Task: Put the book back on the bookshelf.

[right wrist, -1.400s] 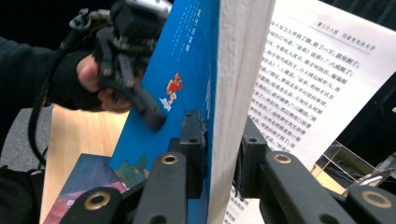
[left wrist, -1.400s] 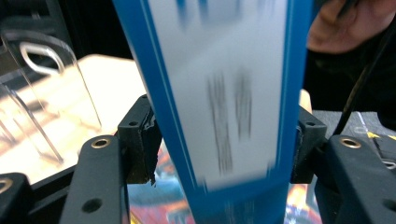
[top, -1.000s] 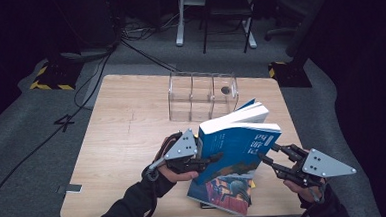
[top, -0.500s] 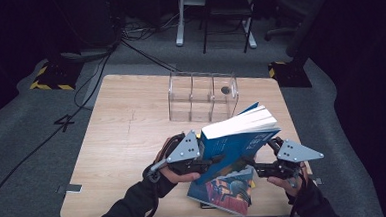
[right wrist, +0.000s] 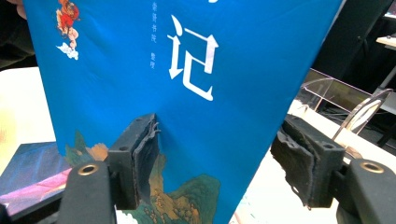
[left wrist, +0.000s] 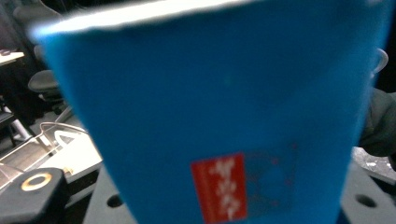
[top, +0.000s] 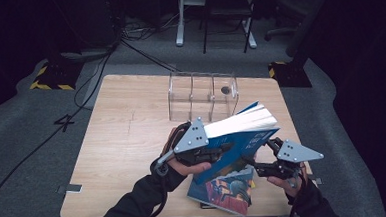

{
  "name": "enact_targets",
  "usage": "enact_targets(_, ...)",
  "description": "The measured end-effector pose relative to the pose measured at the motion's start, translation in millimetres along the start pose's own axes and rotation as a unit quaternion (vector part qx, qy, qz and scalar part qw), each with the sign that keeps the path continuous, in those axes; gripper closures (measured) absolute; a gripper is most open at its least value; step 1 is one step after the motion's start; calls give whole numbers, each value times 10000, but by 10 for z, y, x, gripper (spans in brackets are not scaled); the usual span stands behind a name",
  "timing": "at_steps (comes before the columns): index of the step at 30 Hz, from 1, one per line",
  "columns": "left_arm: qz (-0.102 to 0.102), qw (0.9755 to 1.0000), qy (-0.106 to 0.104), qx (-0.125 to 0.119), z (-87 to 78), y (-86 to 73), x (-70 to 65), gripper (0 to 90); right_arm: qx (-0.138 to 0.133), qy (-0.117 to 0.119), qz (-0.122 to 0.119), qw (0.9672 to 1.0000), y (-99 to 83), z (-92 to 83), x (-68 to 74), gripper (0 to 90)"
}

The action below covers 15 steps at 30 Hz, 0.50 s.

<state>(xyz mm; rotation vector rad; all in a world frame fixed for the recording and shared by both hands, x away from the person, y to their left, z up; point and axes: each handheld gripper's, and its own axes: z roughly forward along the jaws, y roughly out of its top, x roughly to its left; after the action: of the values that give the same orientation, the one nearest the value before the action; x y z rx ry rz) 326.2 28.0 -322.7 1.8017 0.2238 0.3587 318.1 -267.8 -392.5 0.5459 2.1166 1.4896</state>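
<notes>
Blue book (top: 243, 141), thick, stiff and probably heavy, hangs gripped at its edge by the left tool (top: 218, 151); the right tool (right wrist: 219, 172), just opened, straddles its lower corner.

A pale wooden bench (top: 132, 126) stands on grey carpet (top: 27, 142) in a dim room. Black cables (top: 86, 69) trail across the floor; office chairs (top: 224, 17) and hazard-striped blocks (top: 51, 78) wait behind.

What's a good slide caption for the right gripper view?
Right gripper open around the raised blue book's lower edge.
</notes>
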Motion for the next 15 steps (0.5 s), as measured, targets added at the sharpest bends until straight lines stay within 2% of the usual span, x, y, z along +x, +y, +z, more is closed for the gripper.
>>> enact_targets(6,-107,9999,2,88,-1,18,22,578,17,46,25,10000,-23,-24,-22,335)
enact_targets(10,-173,9997,-16,143,-2,28,36,584,104,38,-74,9999,-68,-77,-30,324)
enact_targets(15,-306,9994,34,177,-8,27,56,588,293,-176,-184,9992,-157,-140,-90,312)
